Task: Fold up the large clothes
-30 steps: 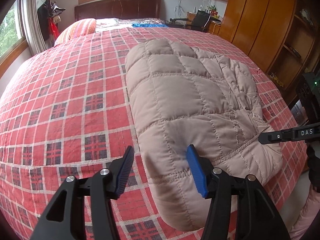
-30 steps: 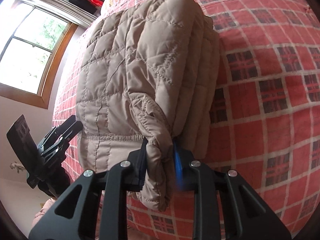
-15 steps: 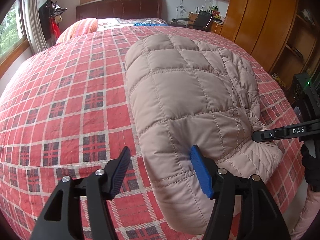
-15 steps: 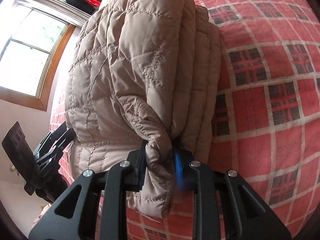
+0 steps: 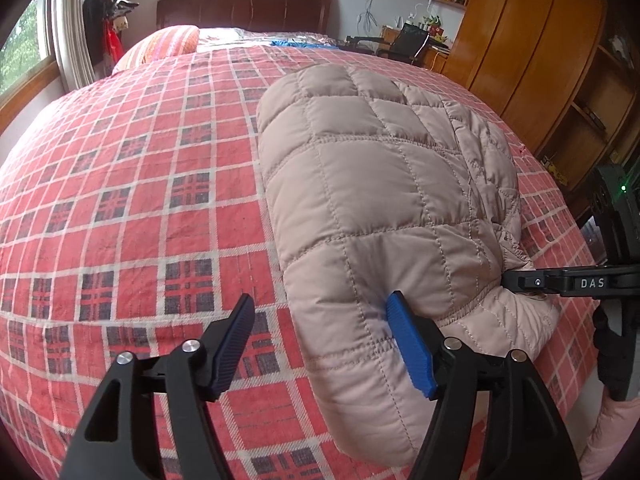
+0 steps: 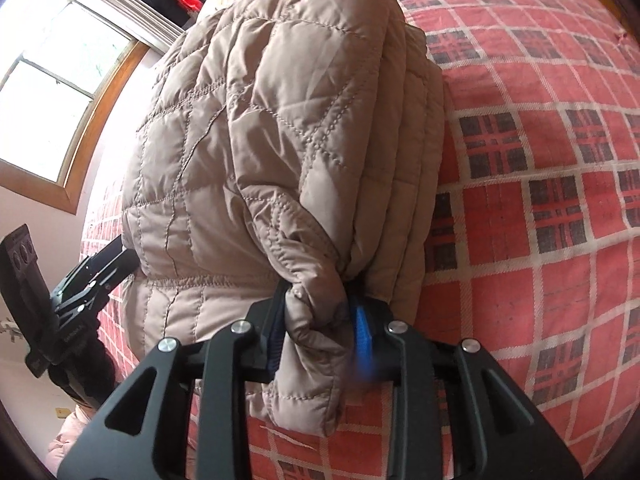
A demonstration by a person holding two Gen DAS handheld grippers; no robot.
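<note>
A beige quilted jacket [image 5: 380, 200] lies folded lengthwise on the red plaid bed [image 5: 140, 200]. My left gripper [image 5: 324, 332] is open at the jacket's near left edge, its blue pad [image 5: 408, 348] pressed against the padding and the other finger over the bedspread. My right gripper [image 6: 320, 320] is shut on a bunched fold of the jacket [image 6: 280, 140] at its near right corner, lifting that edge. The right gripper's black body [image 5: 560, 282] shows at the right of the left wrist view, and the left gripper [image 6: 96, 272] shows at the left of the right wrist view.
A wooden wardrobe [image 5: 532, 40] stands right of the bed, with a desk and chair [image 5: 408, 40] at the far right. A striped pillow [image 5: 164, 46] and dark headboard [image 5: 244, 8] lie at the far end. Windows [image 6: 56, 80] are on the left wall.
My right gripper has lifted and pushed the gripped jacket edge forward, so the jacket bulks higher. My left gripper has moved slightly closer along the jacket's left edge and stays open.
</note>
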